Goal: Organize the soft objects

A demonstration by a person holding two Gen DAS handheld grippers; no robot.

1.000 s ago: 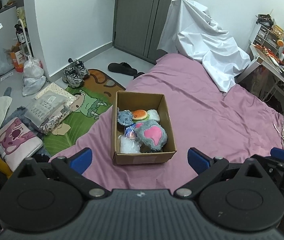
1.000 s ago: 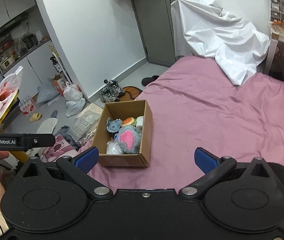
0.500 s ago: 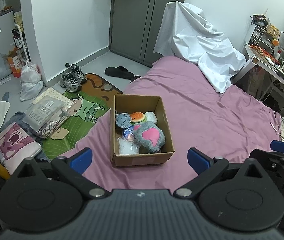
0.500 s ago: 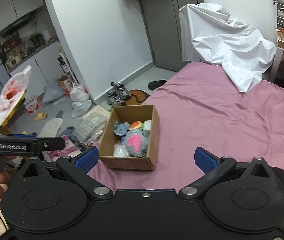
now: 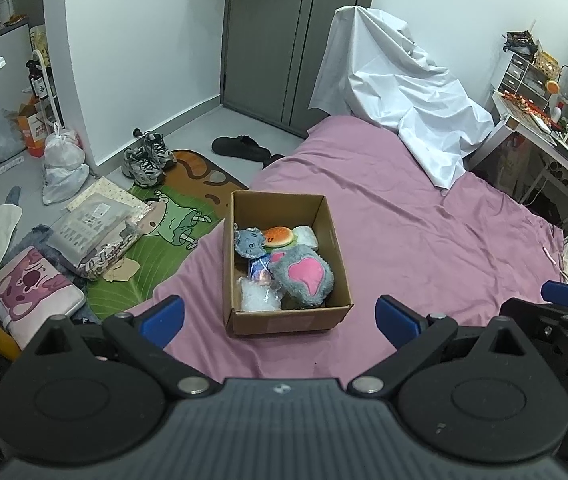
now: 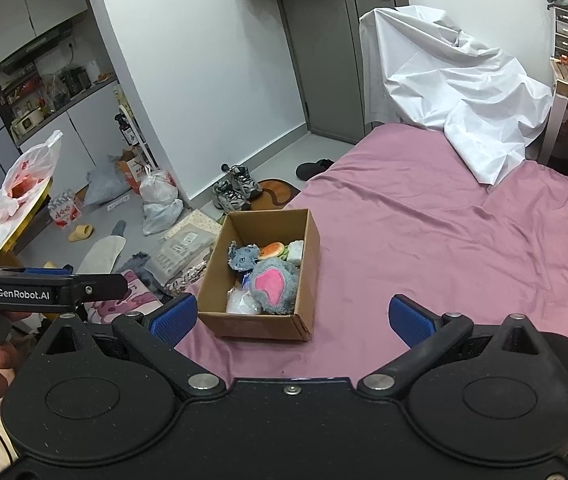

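Observation:
A brown cardboard box (image 5: 284,322) (image 6: 256,326) stands on the purple bed sheet (image 5: 423,240) (image 6: 443,240). It holds several soft toys: a grey plush with a pink patch (image 5: 303,276) (image 6: 274,286), a small blue-grey plush (image 5: 248,242) (image 6: 243,257), a burger toy (image 5: 278,236) (image 6: 272,249), a white plush (image 5: 305,235) and a clear bag (image 5: 258,298) (image 6: 244,302). My left gripper (image 5: 280,318) and right gripper (image 6: 291,318) are both open and empty, held back from the box's near side.
A white sheet (image 5: 399,96) drapes something at the bed's far end. Left of the bed the floor holds a green mat (image 5: 156,236), sneakers (image 5: 148,158), bags and packages. A cluttered desk (image 5: 543,120) stands on the right. A grey door (image 5: 284,40) is behind.
Both grippers have drawn back and risen a little, so the box looks slightly farther and more of the room shows. Both stay open and empty.

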